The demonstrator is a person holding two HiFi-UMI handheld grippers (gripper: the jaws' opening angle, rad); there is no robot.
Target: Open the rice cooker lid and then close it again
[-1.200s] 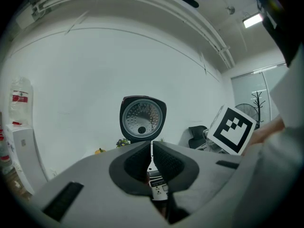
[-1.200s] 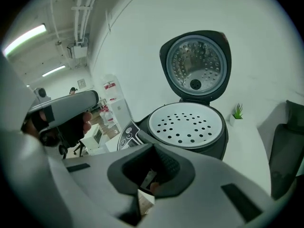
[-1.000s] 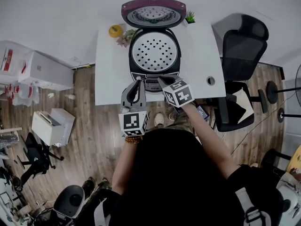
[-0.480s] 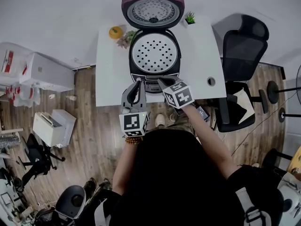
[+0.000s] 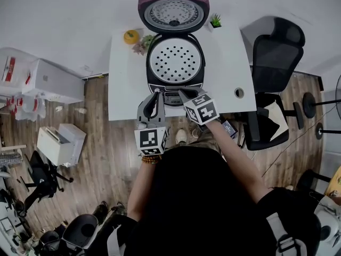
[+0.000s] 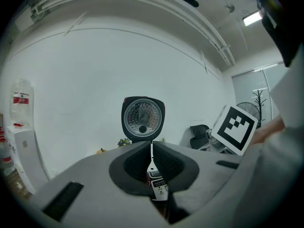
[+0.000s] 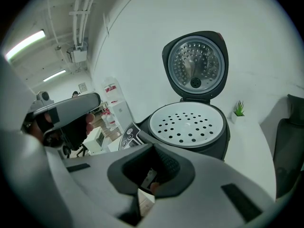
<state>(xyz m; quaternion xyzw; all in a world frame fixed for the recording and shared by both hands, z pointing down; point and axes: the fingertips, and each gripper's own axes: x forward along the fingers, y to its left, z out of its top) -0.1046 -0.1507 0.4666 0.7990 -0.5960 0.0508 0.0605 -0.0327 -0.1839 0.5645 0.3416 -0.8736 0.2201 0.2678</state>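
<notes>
Cooker: The cooker (image 5: 201, 63) stood mid-table (image 5: 226, 68), towards the far edge.
Lid: The lid (image 5: 173, 12) stood upright on its rear hinge, fully open. The perforated tray (image 7: 186, 124) lay exposed in the pot.
Progress: Opening appeared complete; closing was not yet done.
Left gripper: The left gripper (image 5: 155, 97) was clenched and empty, jaws together, just in front of the cooker's front left.
Right gripper: The right gripper (image 5: 183, 92) was clenched and empty, tips at the front panel (image 7: 126, 137). Contact could not be confirmed.
Risk, panel: Tips resting that close could press a button.
Risk, slip: Closed jaws could only push. A push on the smooth lid rim could slide off and let the lid slam.
Risk, shift: A push low on the lid could shove the cooker back instead of turning the hinge.
Risk, plant: The plant (image 5: 215, 20) stood just beside the lid and could be knocked.
Head view only: It showed both grippers against the cooker and the table edge.
Left gripper view only: It showed that gripper's jaws meeting; they hid the pot.
Right gripper view only: It showed the tray holes and the panel.
</notes>
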